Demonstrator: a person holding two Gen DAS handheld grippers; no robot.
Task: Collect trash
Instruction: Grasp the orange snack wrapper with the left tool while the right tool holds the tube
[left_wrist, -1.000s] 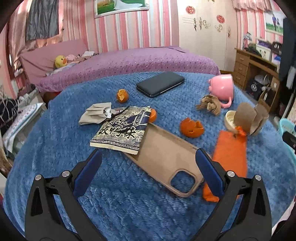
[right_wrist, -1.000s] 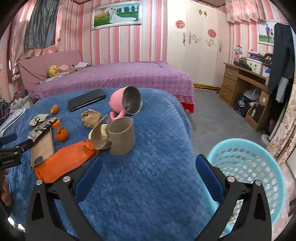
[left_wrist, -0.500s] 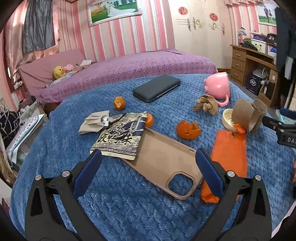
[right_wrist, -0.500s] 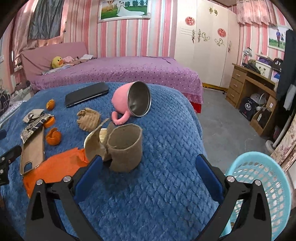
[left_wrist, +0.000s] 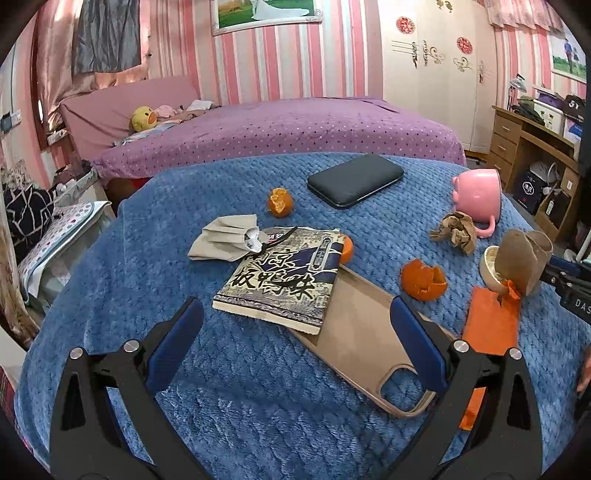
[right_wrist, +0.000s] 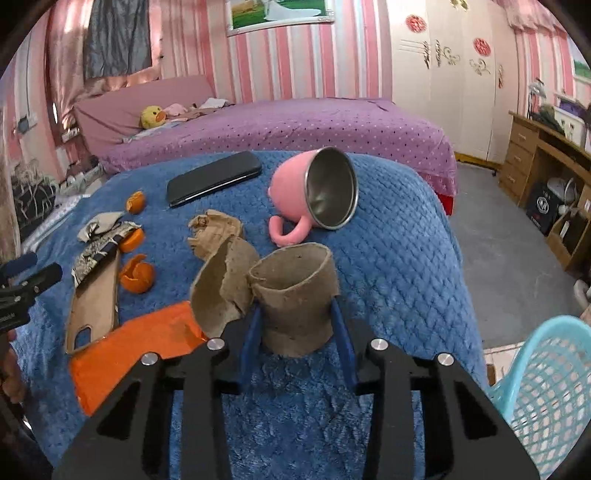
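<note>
Right wrist view: right gripper (right_wrist: 295, 317) clenched on the torn brown cardboard cup (right_wrist: 295, 295), which stands on the blue quilted blanket (right_wrist: 399, 266) (light-blue plastic mesh basket (right_wrist: 546, 380) off its edge). Left gripper (left_wrist: 295, 332) spread wide, holding nothing, above the tan phone case (left_wrist: 365, 332).

Both views are evenly and fairly brightly lit by soft indoor light, with only faint shadows under the things on the blue blanket (left_wrist: 236, 373) and a mild sheen inside the pink cup (right_wrist: 328, 192). Fisheye distortion bends walls and furniture towards black rounded corners. Focus is sharp centrally, softer at the edges.
</note>
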